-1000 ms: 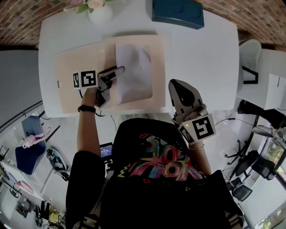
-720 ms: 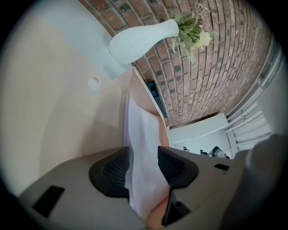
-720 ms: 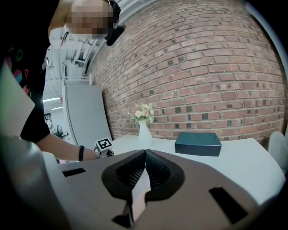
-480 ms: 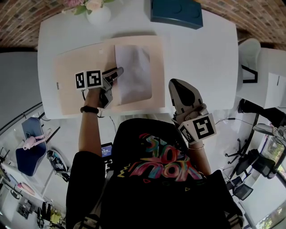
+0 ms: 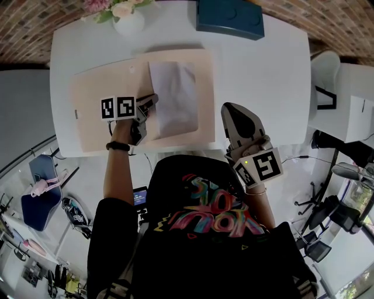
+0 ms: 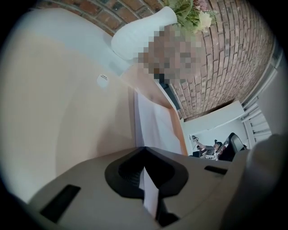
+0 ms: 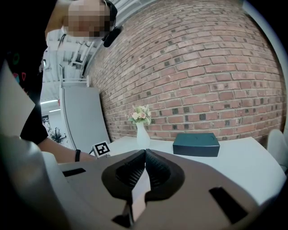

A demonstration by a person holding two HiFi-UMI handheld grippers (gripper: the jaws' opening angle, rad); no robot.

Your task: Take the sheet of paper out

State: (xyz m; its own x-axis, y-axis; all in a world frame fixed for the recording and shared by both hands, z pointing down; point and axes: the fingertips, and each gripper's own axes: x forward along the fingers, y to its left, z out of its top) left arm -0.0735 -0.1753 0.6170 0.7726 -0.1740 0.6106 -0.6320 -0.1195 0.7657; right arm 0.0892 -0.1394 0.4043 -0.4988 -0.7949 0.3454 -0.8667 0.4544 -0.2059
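on the white table point(image 5: 263, 76), a vase of flowers point(image 5: 130, 20) stands at the far left. in front of it lies an open beige folder point(image 5: 93, 99). the left gripper point(image 5: 153, 100) has just closed its jaws on the left edge of the sheet of paper point(image 5: 175, 99), which lies flat on the folder's right half. a dark blue box point(image 5: 229, 17) sits at the far edge. the right gripper point(image 5: 227, 108) hovers at the near edge, jaws together on nothing.

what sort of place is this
Likely an office or studio workroom: a white rectangular table stands by a red brick wall, with black wheeled office chairs on the pale floor beside it.
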